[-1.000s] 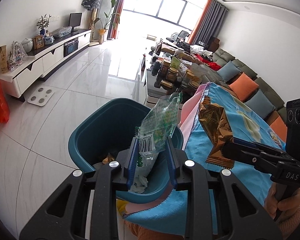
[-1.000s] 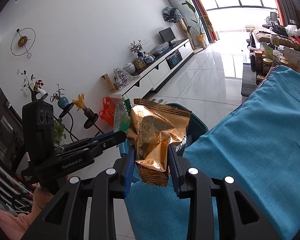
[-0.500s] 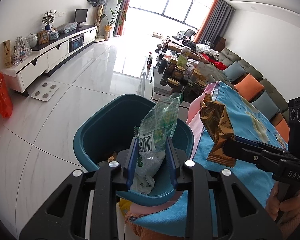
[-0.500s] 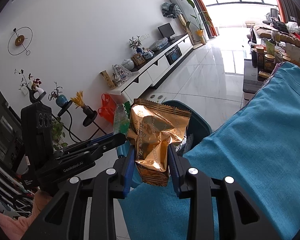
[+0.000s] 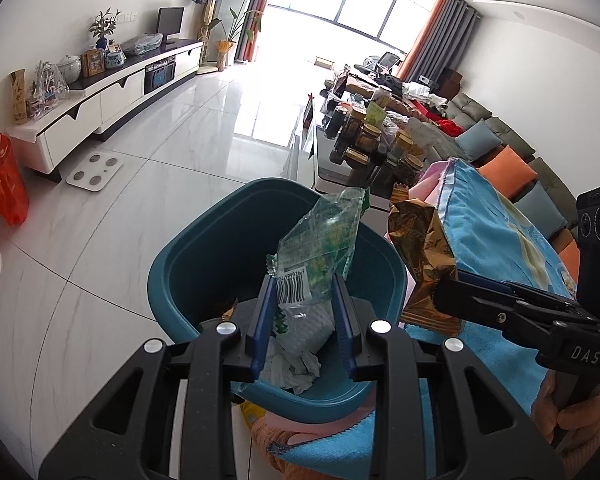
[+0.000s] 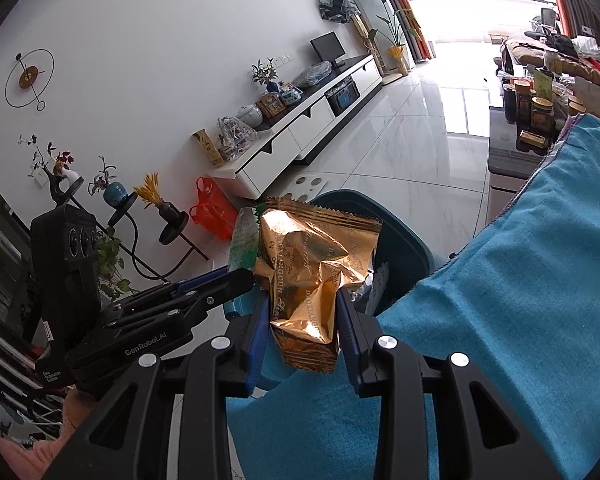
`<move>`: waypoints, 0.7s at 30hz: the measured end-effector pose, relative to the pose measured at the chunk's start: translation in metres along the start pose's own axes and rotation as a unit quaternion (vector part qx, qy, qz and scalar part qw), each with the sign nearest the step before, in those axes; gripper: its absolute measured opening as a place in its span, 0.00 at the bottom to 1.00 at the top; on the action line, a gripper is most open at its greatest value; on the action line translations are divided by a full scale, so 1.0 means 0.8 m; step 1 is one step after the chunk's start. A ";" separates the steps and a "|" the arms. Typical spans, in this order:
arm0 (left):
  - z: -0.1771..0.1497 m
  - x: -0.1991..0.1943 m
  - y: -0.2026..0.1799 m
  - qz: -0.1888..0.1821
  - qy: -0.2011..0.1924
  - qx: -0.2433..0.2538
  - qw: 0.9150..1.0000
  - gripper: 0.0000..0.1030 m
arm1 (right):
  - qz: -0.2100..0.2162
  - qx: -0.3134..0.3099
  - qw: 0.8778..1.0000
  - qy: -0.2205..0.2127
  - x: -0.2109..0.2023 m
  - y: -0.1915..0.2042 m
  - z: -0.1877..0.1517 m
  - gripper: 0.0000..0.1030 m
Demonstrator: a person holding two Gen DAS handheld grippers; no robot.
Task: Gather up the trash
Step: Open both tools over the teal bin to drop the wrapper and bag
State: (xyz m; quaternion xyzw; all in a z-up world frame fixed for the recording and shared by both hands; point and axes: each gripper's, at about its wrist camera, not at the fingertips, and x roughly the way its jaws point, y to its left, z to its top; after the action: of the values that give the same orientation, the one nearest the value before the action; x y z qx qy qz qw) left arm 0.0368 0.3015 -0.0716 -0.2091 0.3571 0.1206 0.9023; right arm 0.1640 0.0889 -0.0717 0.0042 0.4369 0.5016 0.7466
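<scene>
Since a second ago the teal bin (image 5: 204, 264) has grown larger in the lower middle of the left wrist view. The left gripper (image 5: 304, 304) pinches the green wrapper (image 5: 320, 248) over the bin's mouth. The right gripper (image 6: 304, 320) pinches the gold wrapper (image 6: 316, 280) at the bin's right rim, so both look ready to drop.

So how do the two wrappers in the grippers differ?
The green wrapper is see-through plastic with a barcode; the gold wrapper is opaque, shiny foil. The green one, in the left gripper, is over the open teal bin; the gold one, in the right gripper, looks closer to the bin's rim, by the blue cloth. Both are crumpled, upright and pinched between jaws.
</scene>
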 end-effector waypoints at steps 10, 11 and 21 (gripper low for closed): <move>-0.002 0.028 0.014 0.006 0.009 -0.024 1.000 0.42 | -0.013 0.016 1.000 0.013 0.019 -0.006 0.008 0.40; -0.002 0.029 0.014 0.007 0.009 -0.026 1.000 0.42 | -0.013 0.016 1.000 0.012 0.018 -0.006 0.008 0.40; -0.004 -0.002 -0.003 0.001 -0.024 -0.009 1.000 0.47 | -0.018 0.028 0.999 -0.004 -0.004 -0.023 0.000 0.54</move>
State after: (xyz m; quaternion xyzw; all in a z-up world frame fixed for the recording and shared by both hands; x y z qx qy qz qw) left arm 0.0348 0.2981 -0.0717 -0.2137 0.3343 0.1297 0.9087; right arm 0.1774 0.0773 -0.0776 0.0193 0.4475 0.4758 0.7569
